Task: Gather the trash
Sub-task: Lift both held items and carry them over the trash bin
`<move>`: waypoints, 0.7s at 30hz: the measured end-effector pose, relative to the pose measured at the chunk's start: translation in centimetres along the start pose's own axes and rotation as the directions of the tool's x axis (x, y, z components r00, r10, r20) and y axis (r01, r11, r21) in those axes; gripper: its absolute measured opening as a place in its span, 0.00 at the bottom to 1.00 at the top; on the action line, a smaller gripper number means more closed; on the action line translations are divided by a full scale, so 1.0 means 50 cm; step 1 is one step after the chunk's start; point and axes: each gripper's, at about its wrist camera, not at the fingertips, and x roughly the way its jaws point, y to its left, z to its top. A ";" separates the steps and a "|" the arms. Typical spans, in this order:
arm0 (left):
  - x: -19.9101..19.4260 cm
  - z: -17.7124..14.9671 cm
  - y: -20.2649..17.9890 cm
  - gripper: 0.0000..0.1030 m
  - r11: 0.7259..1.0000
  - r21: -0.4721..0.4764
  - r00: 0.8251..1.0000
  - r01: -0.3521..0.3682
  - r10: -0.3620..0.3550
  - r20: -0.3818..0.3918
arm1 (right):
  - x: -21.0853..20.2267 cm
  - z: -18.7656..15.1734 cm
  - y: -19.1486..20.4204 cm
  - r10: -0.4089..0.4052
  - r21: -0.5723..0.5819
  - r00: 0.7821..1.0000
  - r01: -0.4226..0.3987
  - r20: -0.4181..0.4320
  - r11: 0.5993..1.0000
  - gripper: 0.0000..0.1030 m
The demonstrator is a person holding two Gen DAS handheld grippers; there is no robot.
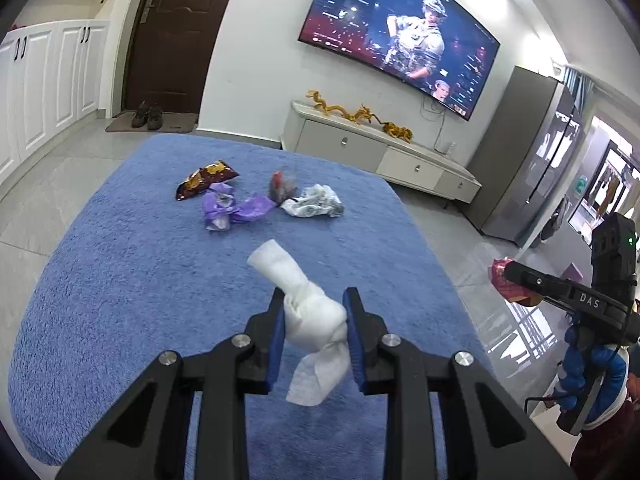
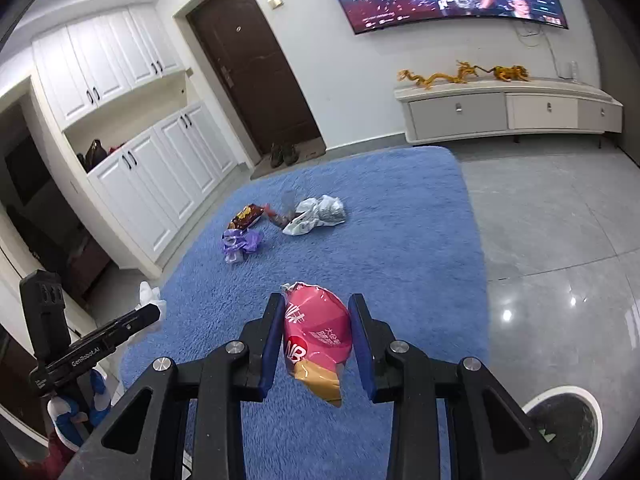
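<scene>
Left gripper point(image 1: 314, 322) jaws pinching white tissue point(image 1: 308, 316), lifted off blue rug point(image 1: 120, 280). Right gripper point(image 2: 316, 340) jaws clamping pink snack bag point(image 2: 318, 336), likely for carrying to bin. Four wrappers point(image 1: 236, 208) remain far on rug.

My right gripper point(image 2: 316, 344) clamps a crinkled pink-and-orange plastic snack packet point(image 2: 318, 342) above the shaggy blue rug point(image 2: 400, 248) — farther off lie a crumpled purple wrapper point(image 2: 241, 243) and a crumpled white plastic bag point(image 2: 316, 215).
</scene>
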 end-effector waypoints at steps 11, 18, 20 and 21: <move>0.035 0.006 -0.119 0.25 0.990 0.100 0.994 0.098 -0.093 -0.058 | -0.103 -0.040 -0.101 -0.087 0.118 0.994 0.078 0.073 0.990 0.30; 0.093 0.007 -0.256 0.25 0.955 0.207 0.972 0.215 -0.189 -0.136 | -0.159 -0.072 -0.188 -0.176 0.214 0.979 0.152 0.098 0.965 0.30; 0.116 0.004 -0.311 0.25 0.935 0.250 0.962 0.250 -0.212 -0.170 | -0.172 -0.086 -0.218 -0.204 0.251 0.974 0.174 0.100 0.952 0.30; 0.126 0.001 -0.334 0.25 0.927 0.266 0.957 0.266 -0.221 -0.186 | -0.179 -0.094 -0.235 -0.222 0.270 0.970 0.188 0.099 0.944 0.30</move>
